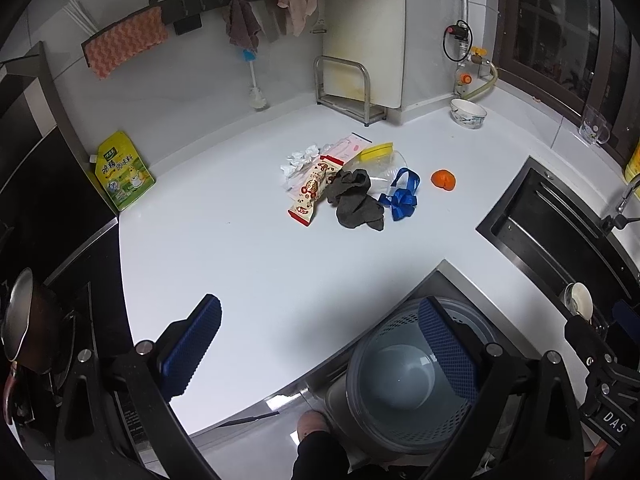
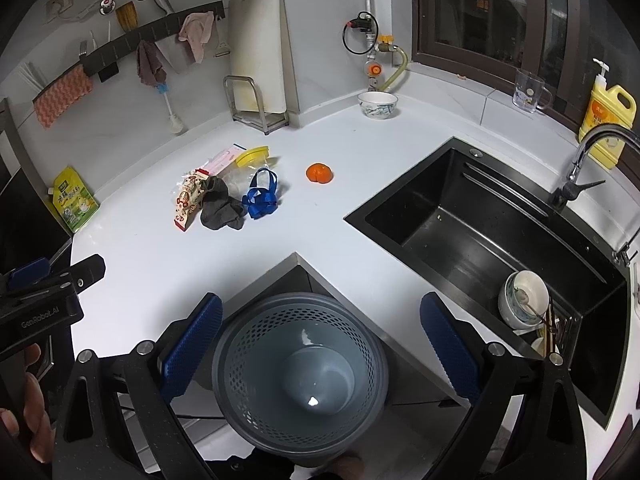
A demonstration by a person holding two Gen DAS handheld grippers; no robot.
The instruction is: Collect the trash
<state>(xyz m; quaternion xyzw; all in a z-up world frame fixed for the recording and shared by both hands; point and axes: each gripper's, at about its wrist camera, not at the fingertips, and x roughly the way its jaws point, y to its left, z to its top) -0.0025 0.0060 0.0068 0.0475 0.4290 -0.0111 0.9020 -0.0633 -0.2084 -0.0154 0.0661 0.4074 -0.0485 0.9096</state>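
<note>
A pile of trash lies mid-counter: a snack wrapper [image 1: 310, 188], crumpled white paper [image 1: 298, 160], a dark grey rag [image 1: 354, 200], a blue ribbon [image 1: 402, 198], a clear bag with a yellow strip [image 1: 378, 152] and an orange peel [image 1: 443, 180]. The pile also shows in the right wrist view, with the wrapper [image 2: 186, 200], rag [image 2: 220, 204], ribbon [image 2: 262, 196] and peel [image 2: 319, 173]. A grey perforated bin [image 2: 300, 376] stands on the floor below the counter corner; it also shows in the left wrist view [image 1: 408, 380]. My left gripper [image 1: 320, 348] is open and empty above the counter's front. My right gripper [image 2: 320, 348] is open and empty above the bin.
A black sink [image 2: 480, 232] with a bowl [image 2: 522, 300] and faucet [image 2: 588, 160] is at the right. A yellow-green pouch [image 1: 122, 172], a cutting-board rack [image 1: 348, 92], a bowl [image 1: 468, 113], a glass mug [image 2: 530, 92] and a soap bottle [image 2: 608, 120] stand along the walls. A pan [image 1: 24, 320] sits at the left.
</note>
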